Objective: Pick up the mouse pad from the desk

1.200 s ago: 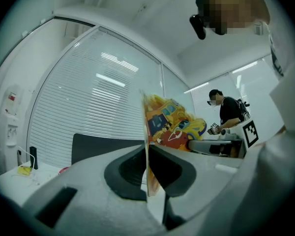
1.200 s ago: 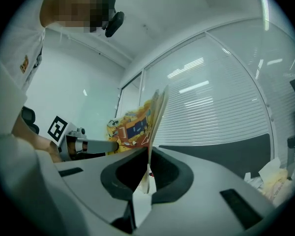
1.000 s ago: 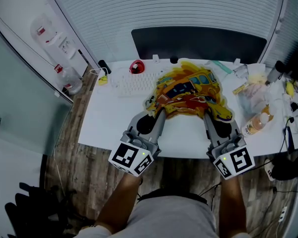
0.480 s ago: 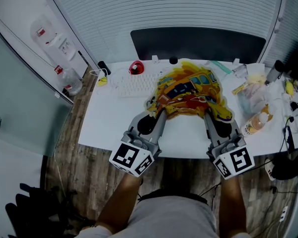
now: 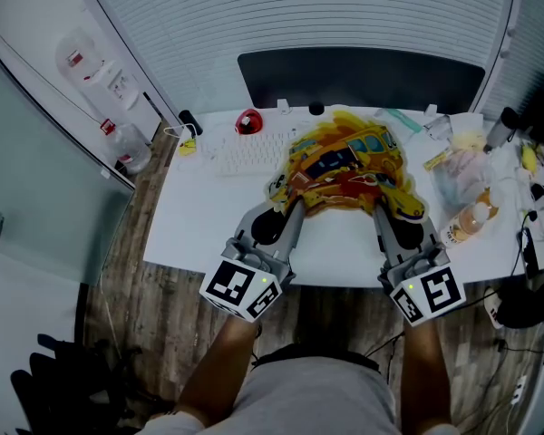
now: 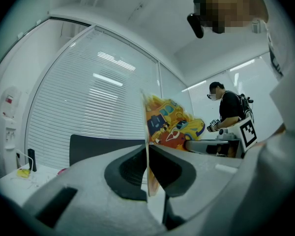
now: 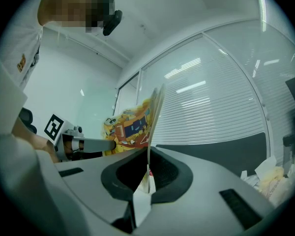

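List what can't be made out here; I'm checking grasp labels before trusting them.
Head view, mouse pad: near edge hidden by left gripper and right gripper; whether it is clear of the desk is unclear.
Head view, keyboard: right end hidden by the mouse pad.
Head view, clutter at the desk's right: too small to identify.

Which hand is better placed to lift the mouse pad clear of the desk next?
Nearly even: the left tool and right tool are each shut on the mouse pad at its near edge. Left, slightly: bare desk lies on its side, while a bottle crowds the right.
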